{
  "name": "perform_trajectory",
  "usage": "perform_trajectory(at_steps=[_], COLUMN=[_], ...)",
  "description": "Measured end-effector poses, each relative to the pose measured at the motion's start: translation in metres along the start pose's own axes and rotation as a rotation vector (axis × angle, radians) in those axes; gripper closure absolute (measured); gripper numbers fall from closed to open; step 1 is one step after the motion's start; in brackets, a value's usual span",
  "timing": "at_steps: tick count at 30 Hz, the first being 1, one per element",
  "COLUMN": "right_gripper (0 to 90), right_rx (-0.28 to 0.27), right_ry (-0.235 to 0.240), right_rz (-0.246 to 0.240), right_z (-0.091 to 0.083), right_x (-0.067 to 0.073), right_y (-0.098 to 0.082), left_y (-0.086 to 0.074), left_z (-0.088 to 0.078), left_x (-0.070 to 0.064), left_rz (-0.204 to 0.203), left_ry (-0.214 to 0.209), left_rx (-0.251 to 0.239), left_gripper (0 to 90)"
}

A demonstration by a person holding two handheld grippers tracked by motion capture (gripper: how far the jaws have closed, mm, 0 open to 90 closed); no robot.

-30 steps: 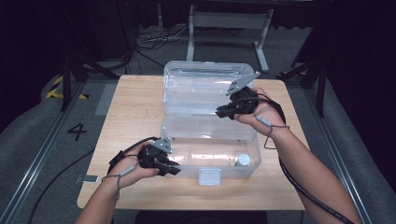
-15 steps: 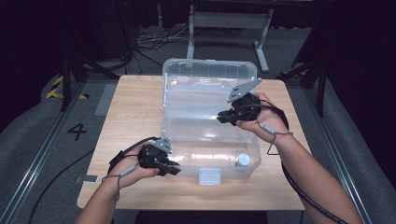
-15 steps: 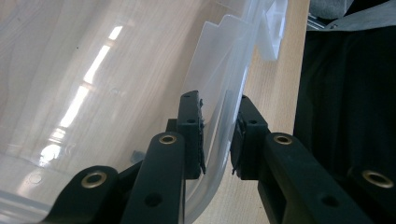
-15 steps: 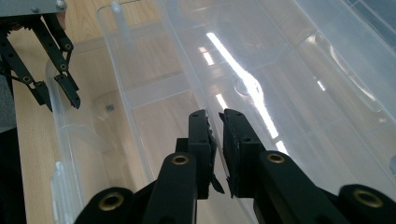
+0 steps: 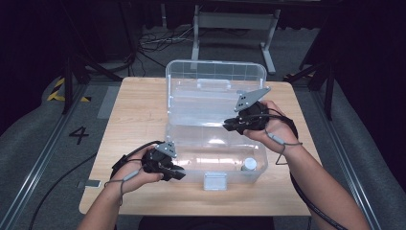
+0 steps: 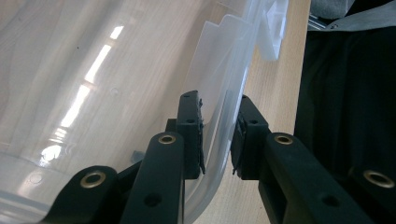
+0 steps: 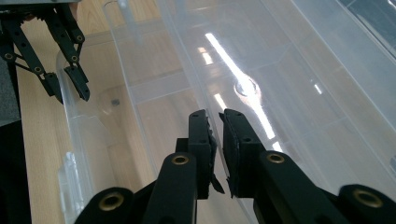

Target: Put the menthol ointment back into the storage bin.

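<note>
A clear plastic storage box (image 5: 215,158) sits in the middle of the wooden table (image 5: 134,110), its lid (image 5: 215,76) swung open and standing up at the far side, so see-through that the wood grain shows through its floor and the ceiling lights glint across it. It has a white latch (image 5: 214,181) on the near wall, and a small white-capped bottle (image 5: 248,165) stands inside near the right corner. The left gripper (image 6: 217,140) has its jaws narrowed around the box's near left wall, one pad inside and one outside (the inner pad looks pressed to the plastic). The right gripper (image 7: 217,149) pinches the thin back edge where box and lid meet, jaws almost together.
</note>
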State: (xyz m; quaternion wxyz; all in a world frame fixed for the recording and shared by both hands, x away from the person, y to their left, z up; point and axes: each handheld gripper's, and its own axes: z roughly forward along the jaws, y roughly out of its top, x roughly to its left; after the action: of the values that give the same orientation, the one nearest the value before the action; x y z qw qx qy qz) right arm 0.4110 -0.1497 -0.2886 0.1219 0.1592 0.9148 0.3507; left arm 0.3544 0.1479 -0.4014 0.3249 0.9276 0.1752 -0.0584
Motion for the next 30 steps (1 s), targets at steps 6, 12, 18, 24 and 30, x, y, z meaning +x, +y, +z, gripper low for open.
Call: perform_trajectory(at_steps=[6,12,18,24,30], right_gripper=[82.3,82.2,82.3,82.4,82.6], right_rx=[-0.002,-0.004,-0.004,-0.007,-0.010], right_ry=[0.003,0.012,0.014,0.018,0.024], right_rz=[-0.006,-0.013,-0.022,-0.021,-0.020], right_z=[-0.001,-0.001,-0.002,-0.002,-0.002], right_x=[0.004,0.009,0.013,0.015,0.017], right_y=[-0.002,-0.005,-0.006,-0.008,-0.010], left_y=[0.000,0.000,0.000,0.000,0.000], left_z=[0.000,0.000,0.000,0.000,0.000], left_x=[0.000,0.000,0.000,0.000,0.000], left_rz=[-0.004,-0.014,-0.018,-0.020,-0.021], left_ry=[-0.003,-0.005,-0.005,-0.006,-0.005], left_rx=[-0.001,-0.003,-0.003,-0.004,-0.003], left_gripper=[76.0,75.7,75.7,75.7,75.6])
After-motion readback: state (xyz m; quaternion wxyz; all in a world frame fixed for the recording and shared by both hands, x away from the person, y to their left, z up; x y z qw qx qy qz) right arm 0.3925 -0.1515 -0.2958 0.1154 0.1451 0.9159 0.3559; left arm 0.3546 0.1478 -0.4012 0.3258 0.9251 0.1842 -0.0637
